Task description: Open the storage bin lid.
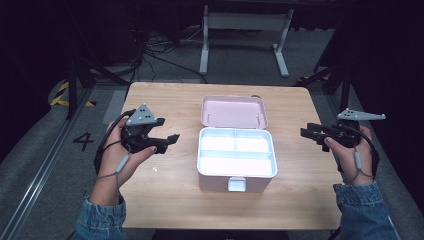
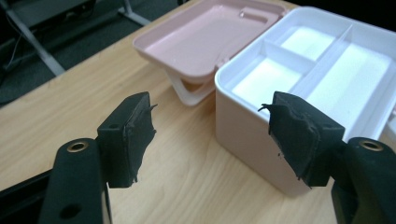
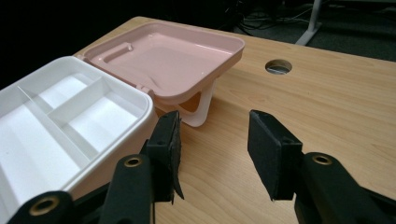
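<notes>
we found the pink box [image 1: 237,165] mid-tabletop [image 1: 165,200], lid [image 1: 234,111] thrown back, white tray [image 1: 236,150] bare. left gripper [image 1: 167,141] and right gripper [image 1: 306,133] flanked it, well apart, jaws released, grasping nothing. we judged nothing begun; likely next: swing the lid shut, one jaw under its far edge.

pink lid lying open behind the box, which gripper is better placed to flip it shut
Probably the left. Both grippers are open and off the box. The left gripper hovers over the table nearer the box and lid; the right gripper hangs at the table's right edge, farther off.
</notes>
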Motion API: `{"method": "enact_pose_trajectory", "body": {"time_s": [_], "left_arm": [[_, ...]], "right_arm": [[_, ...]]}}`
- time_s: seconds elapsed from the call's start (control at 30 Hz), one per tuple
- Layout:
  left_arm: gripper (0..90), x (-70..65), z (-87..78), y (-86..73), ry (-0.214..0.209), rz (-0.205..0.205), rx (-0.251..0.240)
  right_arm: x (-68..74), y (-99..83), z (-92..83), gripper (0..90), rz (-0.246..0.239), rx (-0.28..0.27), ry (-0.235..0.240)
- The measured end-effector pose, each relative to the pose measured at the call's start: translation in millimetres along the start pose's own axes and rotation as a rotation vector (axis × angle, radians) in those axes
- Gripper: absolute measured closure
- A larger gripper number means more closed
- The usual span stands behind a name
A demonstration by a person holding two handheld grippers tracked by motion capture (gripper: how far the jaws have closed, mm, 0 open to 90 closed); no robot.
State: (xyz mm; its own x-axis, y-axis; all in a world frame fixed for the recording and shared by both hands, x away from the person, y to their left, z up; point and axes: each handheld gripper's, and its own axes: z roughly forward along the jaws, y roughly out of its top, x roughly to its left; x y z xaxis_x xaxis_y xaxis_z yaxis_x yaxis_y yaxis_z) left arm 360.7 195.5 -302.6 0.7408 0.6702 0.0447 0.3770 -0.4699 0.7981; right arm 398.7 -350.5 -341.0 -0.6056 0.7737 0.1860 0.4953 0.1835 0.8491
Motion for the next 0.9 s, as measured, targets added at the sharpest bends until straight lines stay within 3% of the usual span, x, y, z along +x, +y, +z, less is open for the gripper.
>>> {"method": "enact_pose_trajectory", "body": {"time_s": [0.07, 0.17, 0.2, 0.37, 0.57, 0.67, 0.73, 0.77, 0.8, 0.9], "left_arm": [[31.2, 0.3, -1.3, -3.7, 0.009, 0.002, 0.025], [29.9, 2.2, -0.9, -16.4, 0.033, -0.007, 0.108], [29.7, 2.2, -0.9, -16.4, 0.033, -0.007, 0.108], [29.4, 9.0, 2.4, -30.1, 0.092, -0.058, 0.226], [28.3, 16.4, 7.0, -44.6, 0.114, -0.115, 0.3], [27.2, 21.3, 11.3, -51.9, 0.091, -0.176, 0.303], [25.7, 23.1, 14.6, -56.9, 0.098, -0.215, 0.32], [25.6, 23.1, 14.6, -56.9, 0.098, -0.215, 0.32], [25.5, 26.5, 18.6, -63.0, 0.11, -0.22, 0.365], [25.3, 29.9, 22.8, -70.5, 0.123, -0.23, 0.406]], "right_arm": [[-0.1, -0.7, 0.9, 54.8, -0.002, 0.006, -0.003], [1.0, -3.0, 4.1, 53.7, -0.005, 0.033, -0.009], [1.0, -3.0, 4.1, 53.7, -0.005, 0.033, -0.009], [0.3, -6.1, 7.2, 52.6, -0.005, 0.062, -0.025], [-5.6, -11.2, 9.8, 51.2, 0.002, 0.1, -0.048], [-7.5, -13.0, 11.1, 51.0, 0.007, 0.119, -0.06], [-9.7, -14.7, 12.8, 50.7, 0.006, 0.134, -0.065], [-10.4, -15.4, 13.6, 50.6, 0.008, 0.14, -0.065], [-11.0, -16.0, 14.3, 50.5, 0.012, 0.146, -0.061], [-13.4, -18.1, 16.9, 50.2, 0.016, 0.162, -0.059]]}}
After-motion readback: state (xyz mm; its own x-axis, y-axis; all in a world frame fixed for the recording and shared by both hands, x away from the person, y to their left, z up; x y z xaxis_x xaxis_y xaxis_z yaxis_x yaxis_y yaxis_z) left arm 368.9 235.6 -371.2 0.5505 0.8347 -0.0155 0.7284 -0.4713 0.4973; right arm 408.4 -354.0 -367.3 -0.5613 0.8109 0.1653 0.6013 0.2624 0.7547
